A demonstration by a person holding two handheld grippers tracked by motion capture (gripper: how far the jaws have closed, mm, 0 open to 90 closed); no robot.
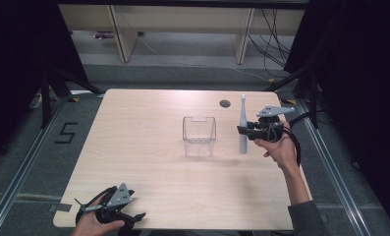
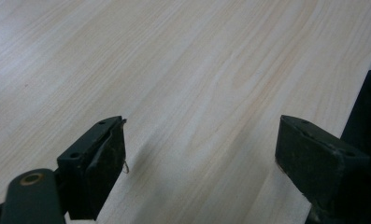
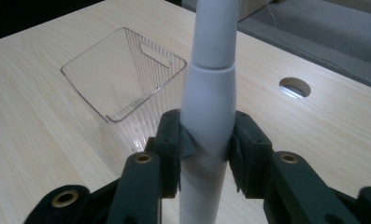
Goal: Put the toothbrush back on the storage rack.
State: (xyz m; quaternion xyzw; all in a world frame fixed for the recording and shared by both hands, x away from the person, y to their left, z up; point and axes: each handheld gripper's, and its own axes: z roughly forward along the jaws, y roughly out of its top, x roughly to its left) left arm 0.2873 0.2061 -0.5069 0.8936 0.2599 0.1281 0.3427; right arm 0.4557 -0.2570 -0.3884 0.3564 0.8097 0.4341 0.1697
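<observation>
Your left gripper (image 1: 142,215) sits low at near table (image 1: 133,147) edge, jaws spread wide, nothing but bare wood between them. Your right gripper (image 1: 242,130) pinches white electric toothbrush (image 1: 242,125) around its handle, pads pressed on both sides, toothbrush upright, brush head above jaws. Clear plastic bin (image 1: 199,135) stands just beyond those jaws, slightly to their left, apart from toothbrush. Round cable hole (image 1: 225,103) farther off, to their right.

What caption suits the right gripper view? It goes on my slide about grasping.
Right tongs clamp an upright white electric toothbrush by its handle, a clear plastic bin standing behind on the wooden table.
</observation>
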